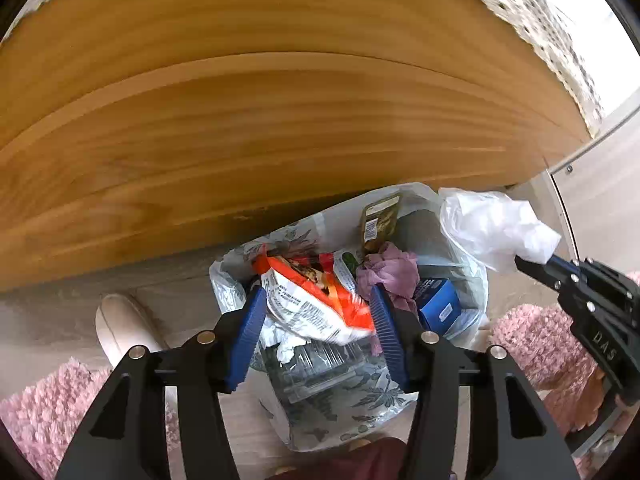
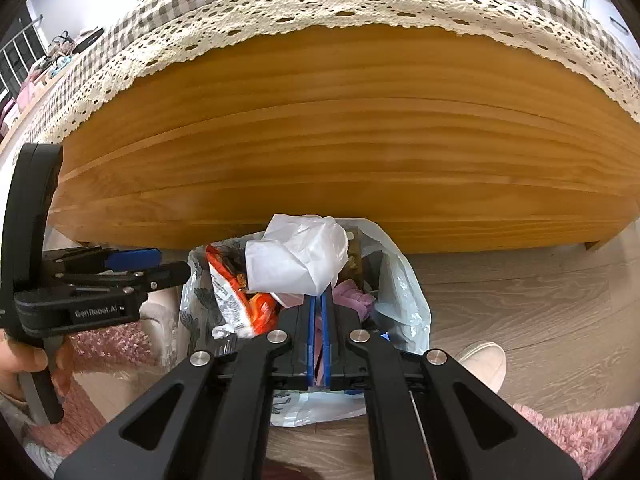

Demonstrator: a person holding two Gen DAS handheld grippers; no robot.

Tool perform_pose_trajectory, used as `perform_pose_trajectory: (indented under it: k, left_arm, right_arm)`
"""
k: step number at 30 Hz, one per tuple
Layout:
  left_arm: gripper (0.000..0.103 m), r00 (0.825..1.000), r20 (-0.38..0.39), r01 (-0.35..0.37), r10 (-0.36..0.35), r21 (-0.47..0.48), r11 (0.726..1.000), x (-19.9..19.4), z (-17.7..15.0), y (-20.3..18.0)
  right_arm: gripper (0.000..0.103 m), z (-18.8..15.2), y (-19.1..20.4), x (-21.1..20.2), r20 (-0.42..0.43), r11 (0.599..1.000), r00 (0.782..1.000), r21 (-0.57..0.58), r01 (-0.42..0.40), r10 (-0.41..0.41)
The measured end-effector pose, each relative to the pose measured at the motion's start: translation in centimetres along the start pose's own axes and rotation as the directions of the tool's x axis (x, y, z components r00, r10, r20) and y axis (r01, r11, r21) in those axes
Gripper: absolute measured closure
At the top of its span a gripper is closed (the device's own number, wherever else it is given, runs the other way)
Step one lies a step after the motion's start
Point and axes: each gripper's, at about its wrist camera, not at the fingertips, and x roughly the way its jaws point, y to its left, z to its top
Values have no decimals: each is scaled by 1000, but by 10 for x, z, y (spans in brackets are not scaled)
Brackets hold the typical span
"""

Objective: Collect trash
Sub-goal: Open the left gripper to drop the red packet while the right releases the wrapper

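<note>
Below, orange wrapper [image 1: 316, 300] lying diagonally.

wood panel [image 2: 340, 160] | lace cloth [image 2: 280, 4] | pink rug [image 1: 44, 412] | perhaps slipper [image 1: 120, 328]

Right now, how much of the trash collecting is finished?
Mostly bagged: the flower-printed plastic trash bag already holds a purple crumpled cloth and a blue box. The orange-and-white snack wrapper sits between the open left claw. The right claw grips crumpled white plastic, not yet dropped in.

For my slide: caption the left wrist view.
Left gripper open above orange wrapper in trash bag.
</note>
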Motion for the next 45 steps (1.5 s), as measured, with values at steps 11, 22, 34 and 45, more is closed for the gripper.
perform_pose_trajectory:
  k: [11,22,34,45]
  left_arm:
    - [8,999,-28,-24,25,18,1000,-1,-4,-1]
    - [8,999,-45,-14,13,-31,999,-2,-5,11]
    - [8,999,-51,-16,12,-82,996,-2,-5,20]
    - [8,998,-55,-19,14,-109,994,-3,-6,25]
  right_arm:
    - [100,2,16,7,-21,999,1000,-29,15,-15]
    - [100,6,25,25,-81,998,995,-31,60,-62]
    - [100,6,33,35,-115,997,991,-49,61,-66]
    - [45,4,32,44,-147,996,985,-39,84,-89]
